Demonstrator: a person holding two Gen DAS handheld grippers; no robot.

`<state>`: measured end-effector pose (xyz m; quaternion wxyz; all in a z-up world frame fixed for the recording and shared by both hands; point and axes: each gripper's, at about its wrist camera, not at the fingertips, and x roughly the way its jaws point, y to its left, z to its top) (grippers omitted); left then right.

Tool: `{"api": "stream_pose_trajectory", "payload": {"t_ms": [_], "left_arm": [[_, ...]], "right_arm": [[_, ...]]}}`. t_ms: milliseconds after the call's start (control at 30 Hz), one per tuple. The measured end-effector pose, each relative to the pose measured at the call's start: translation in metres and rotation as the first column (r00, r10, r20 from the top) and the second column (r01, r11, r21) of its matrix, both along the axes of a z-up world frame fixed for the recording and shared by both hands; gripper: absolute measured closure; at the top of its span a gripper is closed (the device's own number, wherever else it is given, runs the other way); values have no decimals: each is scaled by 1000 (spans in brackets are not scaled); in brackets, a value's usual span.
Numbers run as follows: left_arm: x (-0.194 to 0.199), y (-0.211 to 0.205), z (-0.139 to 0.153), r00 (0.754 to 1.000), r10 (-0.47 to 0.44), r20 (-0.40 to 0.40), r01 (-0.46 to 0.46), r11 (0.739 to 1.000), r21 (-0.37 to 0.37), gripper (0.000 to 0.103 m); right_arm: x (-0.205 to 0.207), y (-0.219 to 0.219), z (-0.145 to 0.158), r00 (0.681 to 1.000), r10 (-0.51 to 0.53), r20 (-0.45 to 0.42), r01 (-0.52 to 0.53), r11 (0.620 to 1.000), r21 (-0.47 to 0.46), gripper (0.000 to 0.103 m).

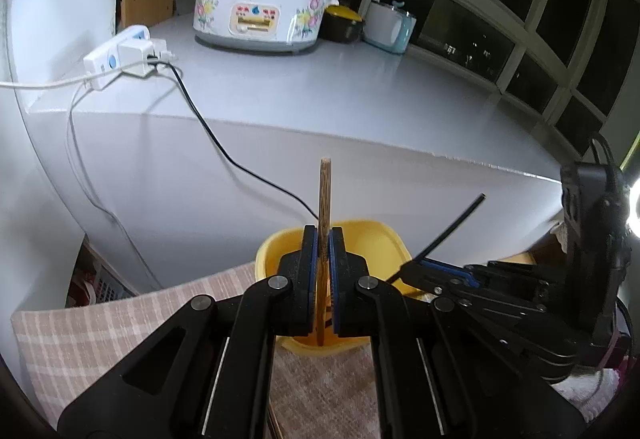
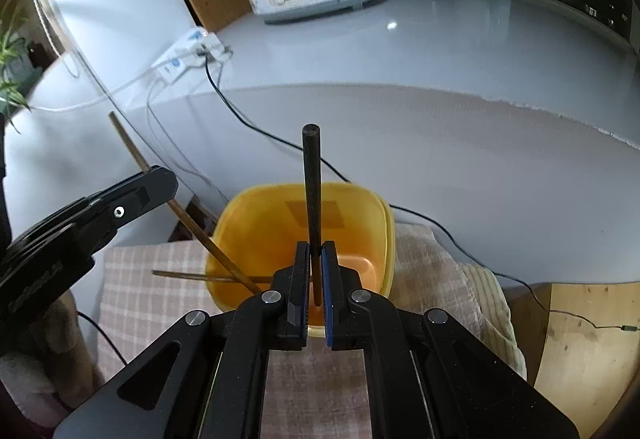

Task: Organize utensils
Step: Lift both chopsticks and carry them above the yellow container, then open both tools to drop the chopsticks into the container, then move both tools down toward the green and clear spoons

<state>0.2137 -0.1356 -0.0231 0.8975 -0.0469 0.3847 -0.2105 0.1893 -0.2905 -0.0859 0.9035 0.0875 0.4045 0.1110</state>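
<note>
Chopsticks (image 2: 224, 263) | one lying in yellow tub (image 2: 260, 227) | two gripped

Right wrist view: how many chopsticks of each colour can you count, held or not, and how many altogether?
Brown wooden chopsticks: 2, one clamped in the left gripper, one lying across the rim of the yellow container.
Black chopstick: 1, clamped in the right gripper.
Total: 3
</note>
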Motion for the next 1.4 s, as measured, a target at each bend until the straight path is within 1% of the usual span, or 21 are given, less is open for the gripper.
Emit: {"api": "stream_pose_trajectory", "payload": {"t_ms": [200, 367, 633, 700, 733, 767, 833, 967, 1067, 1233, 1400], "left_arm": [[-9, 1, -10, 999, -7, -34, 7, 1000, 1, 100], [-17, 5, -12, 999, -4, -51, 4, 1000, 1, 100], [-33, 14, -4, 999, -8, -51, 7, 1000, -13, 100], [-37, 18, 1, 999, -8, -46, 7, 1000, -20, 100], [-39, 20, 3, 999, -7, -43, 6, 1000, -24, 100], [-41, 22, 6, 999, -4, -40, 3, 1000, -27, 100], [-46, 29, 14, 1000, 4, -29, -5, 999, -44, 100], [-57, 45, 31, 1000, 20, 4, -20, 998, -55, 100], [-64, 59, 39, 999, 34, 14, -33, 998, -54, 100], [-75, 89, 42, 997, 80, 3, -80, 995, -52, 100], [-87, 114, 32, 992, 120, -40, -121, 992, -34, 100]], "right_arm": [[-2, -2, -7, 1000, -6, -26, 6, 1000, -5, 99], [-5, -2, -6, 1000, -7, -26, 7, 1000, -6, 98], [-15, -3, 0, 1000, -12, -16, 12, 1000, 7, 97], [-20, -3, 4, 1000, -13, -9, 13, 1000, 14, 95], [-22, -4, 5, 1000, -14, -5, 14, 1000, 16, 92], [-24, -4, 8, 1000, -15, 2, 15, 1000, 20, 85], [-31, -5, 14, 1000, -19, 20, 19, 999, 29, 81], [-44, -8, 25, 999, -21, 47, 19, 998, 54, 81], [-54, -11, 31, 998, -26, 58, 21, 997, 77, 81], [-70, -17, 36, 997, -39, 69, 31, 993, 110, 81], [-86, -16, 36, 998, -22, 60, 14, 991, 137, 81]]}}
